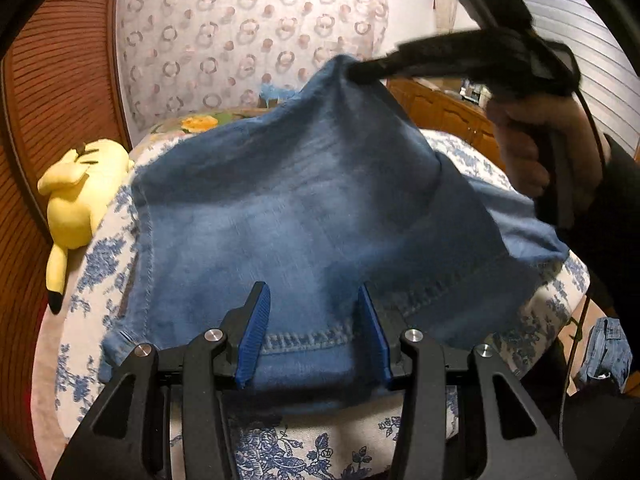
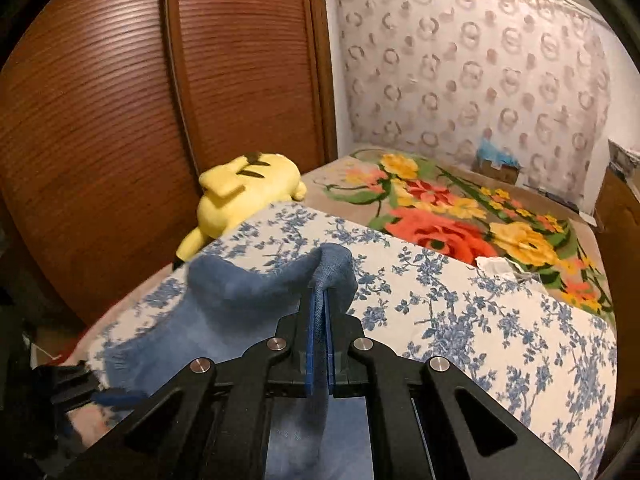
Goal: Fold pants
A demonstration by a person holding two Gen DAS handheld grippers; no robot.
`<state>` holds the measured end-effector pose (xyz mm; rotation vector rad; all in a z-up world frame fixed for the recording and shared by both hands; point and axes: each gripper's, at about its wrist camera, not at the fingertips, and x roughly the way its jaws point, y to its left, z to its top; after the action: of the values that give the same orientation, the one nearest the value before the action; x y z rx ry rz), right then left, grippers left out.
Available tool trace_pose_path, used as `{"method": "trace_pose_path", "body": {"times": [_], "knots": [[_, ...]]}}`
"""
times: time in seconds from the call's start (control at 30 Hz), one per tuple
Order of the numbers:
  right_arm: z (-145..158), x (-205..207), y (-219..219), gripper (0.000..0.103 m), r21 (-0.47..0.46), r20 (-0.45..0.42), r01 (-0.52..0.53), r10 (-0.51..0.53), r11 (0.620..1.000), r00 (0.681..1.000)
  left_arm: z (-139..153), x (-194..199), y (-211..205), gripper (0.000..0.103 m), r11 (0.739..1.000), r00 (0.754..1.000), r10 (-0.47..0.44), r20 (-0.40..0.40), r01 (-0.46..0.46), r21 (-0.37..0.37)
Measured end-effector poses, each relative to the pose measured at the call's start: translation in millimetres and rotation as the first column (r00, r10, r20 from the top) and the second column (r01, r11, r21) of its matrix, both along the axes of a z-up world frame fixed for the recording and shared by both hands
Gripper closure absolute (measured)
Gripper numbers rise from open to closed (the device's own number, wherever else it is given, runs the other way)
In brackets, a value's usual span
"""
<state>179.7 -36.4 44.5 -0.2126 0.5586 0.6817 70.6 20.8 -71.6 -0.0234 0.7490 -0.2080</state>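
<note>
The pants (image 1: 312,200), blue denim, lie spread over the near part of the bed (image 1: 100,248), on its white cover printed with blue flowers, and one part of them is lifted off it. In the left wrist view we see the cloth rise like a tent to a peak at about one o'clock, where our right claw (image 1: 360,70) pinches it; the person's hand (image 1: 536,148) grips that tool's handle at about three o'clock. In the right wrist view the right claw (image 2: 319,300) is clenched on a fold of the denim, its blue pads pressed together with cloth squeezed between them and bunched over the tips, while the rest of the pants (image 2: 224,300) trails down toward eight o'clock.

Our left claw (image 1: 314,300) sits low at six o'clock over the near hem, released: its two blue pads stand apart, with the stitched hem and flat denim lying between them, and neither pad presses on the cloth as far as we can tell.

A yellow plush toy (image 1: 76,196) lies at the bed's edge at about nine o'clock, beside a brown slatted wardrobe door (image 2: 100,100). Beyond the flowered cover, toward one o'clock in the right wrist view, a beige blanket with large red and yellow flowers (image 2: 460,224) covers the far part of the bed.
</note>
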Motion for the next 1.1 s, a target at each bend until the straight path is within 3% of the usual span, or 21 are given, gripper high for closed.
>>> {"method": "trace_pose_path", "body": {"times": [0.17,0.33,0.57,0.7,0.77,0.87,1.1], "knots": [[11.9,-0.4,24.2,0.099,0.038,0.030,-0.035,0.034,0.999,0.999,-7.3,1.6,3.8,0.056,1.000,1.000,0.008,-0.020,-0.008,-0.009],[14.9,-6.7,31.9,0.099,-0.021,0.088,-0.013,0.015,1.000,0.996,-2.6,0.9,9.4,0.056,1.000,1.000,0.019,-0.009,-0.019,-0.015],[-9.3,18.5,30.9,0.099,-0.068,0.025,0.059,-0.058,0.996,0.998,-5.6,2.3,13.5,0.056,1.000,1.000,0.021,-0.017,-0.022,-0.014],[-9.9,24.3,28.5,0.096,-0.033,-0.001,0.049,-0.049,0.998,0.999,-5.9,2.2,10.4,0.056,1.000,0.999,0.024,-0.022,-0.024,-0.010],[-6.5,22.9,28.0,0.090,-0.028,-0.012,0.047,-0.047,0.998,0.999,-5.3,2.3,9.9,0.056,1.000,0.999,0.023,-0.023,-0.023,-0.007],[-8.2,19.0,19.9,0.067,-0.067,-0.040,0.050,-0.053,0.997,0.998,-3.5,2.4,11.2,0.056,1.000,0.999,0.026,-0.020,-0.026,-0.007],[-24.8,-28.6,-40.6,0.066,-0.036,-0.109,0.100,-0.103,0.994,0.989,-3.7,2.9,15.1,0.056,0.999,0.999,0.039,-0.015,-0.039,0.000]]}}
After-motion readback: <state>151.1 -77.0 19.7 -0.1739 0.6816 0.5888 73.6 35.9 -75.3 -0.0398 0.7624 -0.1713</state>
